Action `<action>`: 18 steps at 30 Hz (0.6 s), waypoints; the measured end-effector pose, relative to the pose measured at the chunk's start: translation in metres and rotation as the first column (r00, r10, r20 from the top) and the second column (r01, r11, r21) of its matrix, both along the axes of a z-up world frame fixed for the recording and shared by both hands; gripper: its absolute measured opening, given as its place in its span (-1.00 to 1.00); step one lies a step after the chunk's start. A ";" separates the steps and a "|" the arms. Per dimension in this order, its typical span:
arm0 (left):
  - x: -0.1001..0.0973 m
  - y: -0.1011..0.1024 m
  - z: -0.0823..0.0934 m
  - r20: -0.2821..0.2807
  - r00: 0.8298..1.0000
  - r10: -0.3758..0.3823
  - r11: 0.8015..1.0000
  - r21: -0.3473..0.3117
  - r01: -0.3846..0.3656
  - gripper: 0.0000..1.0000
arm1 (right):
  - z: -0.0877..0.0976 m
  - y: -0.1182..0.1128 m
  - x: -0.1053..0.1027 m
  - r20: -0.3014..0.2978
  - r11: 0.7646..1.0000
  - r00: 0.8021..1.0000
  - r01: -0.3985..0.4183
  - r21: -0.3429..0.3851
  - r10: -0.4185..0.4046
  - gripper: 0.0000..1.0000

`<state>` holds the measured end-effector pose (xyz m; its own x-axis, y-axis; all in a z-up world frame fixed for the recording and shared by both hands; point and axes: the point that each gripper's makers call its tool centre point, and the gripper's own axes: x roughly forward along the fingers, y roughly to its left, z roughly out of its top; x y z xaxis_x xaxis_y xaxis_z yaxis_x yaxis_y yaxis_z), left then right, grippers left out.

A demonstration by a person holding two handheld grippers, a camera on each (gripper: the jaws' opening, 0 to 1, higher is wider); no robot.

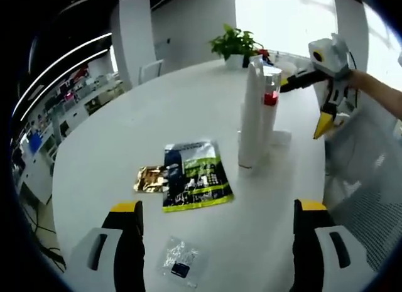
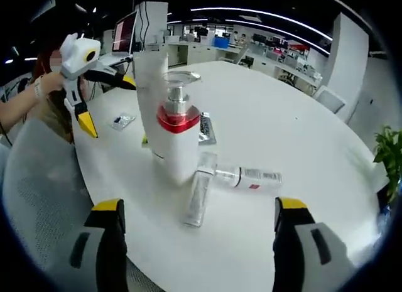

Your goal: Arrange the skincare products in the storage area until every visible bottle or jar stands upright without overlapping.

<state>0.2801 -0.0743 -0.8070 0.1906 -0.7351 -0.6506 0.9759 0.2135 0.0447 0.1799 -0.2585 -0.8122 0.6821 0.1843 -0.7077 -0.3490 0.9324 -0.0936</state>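
Note:
A tall white tube (image 1: 251,110) (image 2: 151,72) stands upright near the round table's middle. Touching it stands a white pump bottle (image 1: 270,107) (image 2: 176,138) with a red collar and clear cap. Two slim clear bottles lie flat beside them, one (image 2: 200,194) pointing toward me and one (image 2: 248,177) crosswise; a bit of one (image 1: 281,138) shows behind the tube. My left gripper (image 1: 217,242) (image 2: 107,103) is open, well short of the products. My right gripper (image 2: 201,242) (image 1: 304,103) is open too, with nothing between its jaws, a little short of the lying bottles.
A green-black sachet (image 1: 195,176), a gold sachet (image 1: 149,179) and a small clear packet (image 1: 179,260) lie on the white table (image 1: 125,135). A potted plant (image 1: 235,44) stands at the far edge. A mesh chair (image 2: 38,179) sits by the table, with office desks beyond.

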 end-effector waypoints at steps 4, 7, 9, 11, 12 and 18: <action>-0.003 0.002 0.001 -0.001 1.000 0.003 1.000 0.000 -0.003 0.94 | -0.013 0.003 -0.003 -0.063 1.000 0.998 -0.002 0.019 0.003 0.87; -0.007 0.002 0.002 -0.004 1.000 0.007 1.000 -0.008 -0.007 0.94 | -0.025 0.007 -0.006 -0.119 0.999 0.993 -0.009 0.032 0.012 0.78; -0.010 0.002 0.003 -0.005 1.000 0.006 1.000 -0.011 -0.006 0.94 | -0.031 0.008 -0.006 -0.139 0.999 0.990 -0.009 0.042 0.015 0.70; -0.011 0.002 0.003 -0.007 1.000 0.006 1.000 -0.013 -0.006 0.94 | -0.036 0.009 -0.005 -0.153 0.999 0.988 -0.008 0.045 0.015 0.64; -0.012 0.003 0.004 -0.008 1.000 0.006 1.000 -0.015 -0.006 0.94 | -0.039 0.009 -0.003 -0.160 0.999 0.987 -0.011 0.041 0.017 0.62; -0.015 0.004 0.004 -0.014 1.000 0.016 0.999 -0.028 -0.017 0.94 | -0.053 0.004 0.000 -0.209 1.000 0.978 -0.019 -0.012 0.016 0.40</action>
